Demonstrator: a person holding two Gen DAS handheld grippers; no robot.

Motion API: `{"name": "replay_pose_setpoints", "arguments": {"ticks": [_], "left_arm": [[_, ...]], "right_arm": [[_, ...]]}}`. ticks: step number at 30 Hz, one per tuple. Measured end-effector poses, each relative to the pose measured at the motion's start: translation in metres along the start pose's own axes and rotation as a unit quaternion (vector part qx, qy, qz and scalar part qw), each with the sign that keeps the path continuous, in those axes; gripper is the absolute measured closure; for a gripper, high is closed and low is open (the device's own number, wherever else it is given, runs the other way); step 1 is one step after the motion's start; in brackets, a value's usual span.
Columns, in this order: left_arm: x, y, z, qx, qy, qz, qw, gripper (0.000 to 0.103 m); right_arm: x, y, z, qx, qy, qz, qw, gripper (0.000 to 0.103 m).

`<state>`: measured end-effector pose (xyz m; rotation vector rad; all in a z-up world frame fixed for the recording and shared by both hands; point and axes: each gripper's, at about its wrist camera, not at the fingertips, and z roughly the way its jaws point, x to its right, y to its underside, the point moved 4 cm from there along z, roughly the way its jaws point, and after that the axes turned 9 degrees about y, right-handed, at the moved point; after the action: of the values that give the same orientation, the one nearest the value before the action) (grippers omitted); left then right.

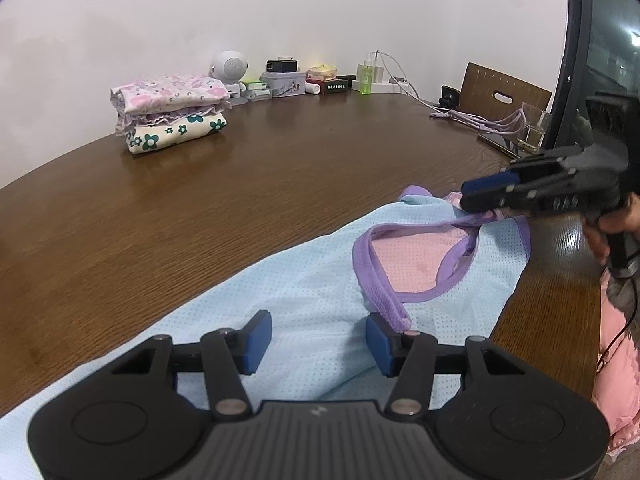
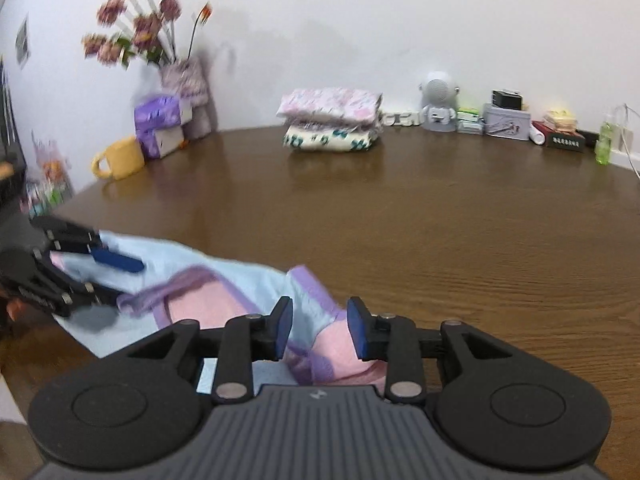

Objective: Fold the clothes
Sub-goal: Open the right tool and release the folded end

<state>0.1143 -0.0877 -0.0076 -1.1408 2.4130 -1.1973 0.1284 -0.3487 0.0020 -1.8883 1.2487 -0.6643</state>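
A light blue mesh garment (image 1: 304, 292) with purple trim and pink lining lies spread on the brown table near its front edge; it also shows in the right wrist view (image 2: 240, 276). My left gripper (image 1: 318, 340) is open and hovers low over the blue cloth, its right pad beside the purple neck trim (image 1: 380, 288). My right gripper (image 2: 318, 330) is open over the garment's pink and purple shoulder part. In the left wrist view the right gripper (image 1: 480, 196) sits at the garment's far end, by the purple strap.
A stack of folded floral clothes (image 1: 172, 116) stands at the back of the table (image 1: 280, 168). Small boxes, a white speaker (image 1: 230, 66), a green bottle (image 1: 365, 76) and cables line the wall. A yellow mug (image 2: 120, 158) and flowers stand at far left.
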Motion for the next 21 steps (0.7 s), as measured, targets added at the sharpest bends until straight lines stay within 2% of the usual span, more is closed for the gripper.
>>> {"name": "replay_pose_setpoints", "arguments": {"ticks": [8, 11, 15, 18, 21], "left_arm": [[0.0, 0.002, -0.001, 0.007, 0.001, 0.01, 0.9999, 0.052], [0.0, 0.004, -0.001, 0.012, 0.0, 0.01, 0.9999, 0.052], [0.002, 0.005, -0.002, 0.015, -0.002, 0.009, 0.9998, 0.051], [0.002, 0.005, -0.002, 0.015, -0.003, 0.01, 0.9998, 0.051], [0.002, 0.005, -0.003, 0.017, -0.003, 0.01, 0.9998, 0.051]], "right_arm": [[-0.002, 0.021, 0.005, -0.007, 0.037, -0.03, 0.999, 0.072], [0.002, 0.021, 0.007, -0.003, 0.048, -0.029, 0.998, 0.067], [0.006, 0.017, 0.009, -0.009, 0.034, -0.001, 0.999, 0.067], [0.004, 0.001, 0.004, 0.019, -0.006, 0.029, 0.999, 0.067], [-0.011, -0.016, 0.014, 0.021, -0.009, 0.006, 1.0, 0.067]]}}
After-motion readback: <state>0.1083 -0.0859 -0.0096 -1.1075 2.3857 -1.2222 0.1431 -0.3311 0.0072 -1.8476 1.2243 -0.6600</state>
